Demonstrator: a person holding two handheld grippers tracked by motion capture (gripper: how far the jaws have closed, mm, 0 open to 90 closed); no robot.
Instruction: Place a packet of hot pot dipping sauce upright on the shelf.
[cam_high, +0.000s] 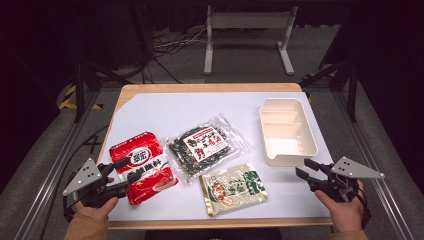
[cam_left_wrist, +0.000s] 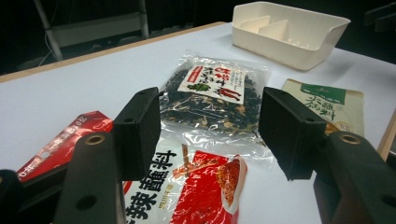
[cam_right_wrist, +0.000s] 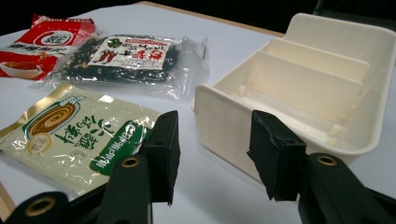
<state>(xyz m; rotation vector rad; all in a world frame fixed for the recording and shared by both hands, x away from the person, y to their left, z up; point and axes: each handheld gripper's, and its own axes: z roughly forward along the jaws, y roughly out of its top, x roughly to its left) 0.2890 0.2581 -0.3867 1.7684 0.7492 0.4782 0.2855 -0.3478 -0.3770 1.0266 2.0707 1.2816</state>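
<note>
Three food packets lie on the white table top (cam_high: 175, 110). A red packet (cam_high: 141, 166) is at the left, a clear packet of dark dried food (cam_high: 205, 145) in the middle, and a pale green and cream packet (cam_high: 233, 188) toward the front. My left gripper (cam_high: 121, 175) hovers open over the red packet (cam_left_wrist: 201, 191), nothing between its jaws. My right gripper (cam_high: 305, 168) stands open at the front right, just short of the cream divided tray (cam_high: 287, 131). From the right gripper view the tray's near wall (cam_right_wrist: 224, 126) faces the jaws.
The table's wooden edge (cam_high: 200, 88) shows at the back. Beyond it stand a grey metal frame (cam_high: 247, 35) and cables on the floor. Metal rails run along both sides of the table. Bare white surface lies behind the packets.
</note>
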